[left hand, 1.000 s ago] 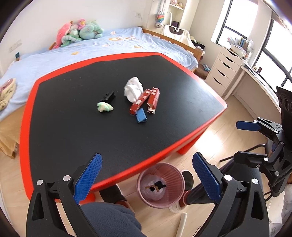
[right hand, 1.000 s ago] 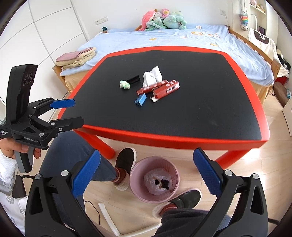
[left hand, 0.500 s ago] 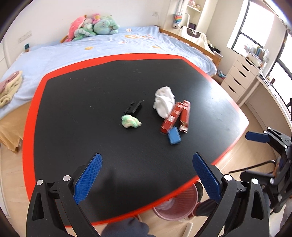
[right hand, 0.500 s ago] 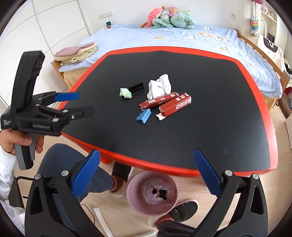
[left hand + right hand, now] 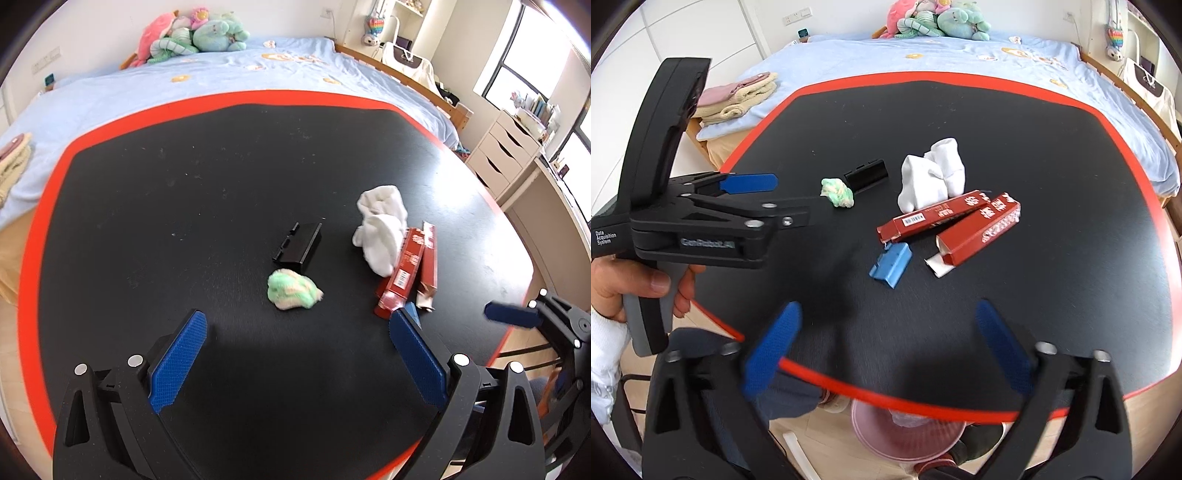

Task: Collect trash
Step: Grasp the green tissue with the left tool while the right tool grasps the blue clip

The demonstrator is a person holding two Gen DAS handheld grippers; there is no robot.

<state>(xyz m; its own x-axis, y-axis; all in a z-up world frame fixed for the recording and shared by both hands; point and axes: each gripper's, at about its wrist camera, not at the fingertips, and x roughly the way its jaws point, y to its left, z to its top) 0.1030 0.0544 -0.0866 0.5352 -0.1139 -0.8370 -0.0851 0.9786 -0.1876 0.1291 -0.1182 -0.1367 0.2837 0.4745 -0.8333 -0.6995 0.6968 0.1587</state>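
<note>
Trash lies on the black, red-edged table (image 5: 147,221): a green crumpled wad (image 5: 293,288) (image 5: 837,192), a black clip (image 5: 298,243) (image 5: 868,174), a white crumpled tissue (image 5: 382,230) (image 5: 932,173), two red cartons (image 5: 408,269) (image 5: 951,221) and a blue scrap (image 5: 891,264). My left gripper (image 5: 295,354) is open and empty, just short of the green wad; it also shows in the right wrist view (image 5: 775,195). My right gripper (image 5: 886,347) is open and empty over the table's near edge, short of the blue scrap.
A pink waste bin (image 5: 905,432) stands on the floor under the table's near edge. A bed (image 5: 221,77) with plush toys lies behind the table. White drawers (image 5: 506,155) stand at the right.
Both grippers have moved forward over the table toward the trash. The bin has dropped out of the left wrist view. Both stay open.
</note>
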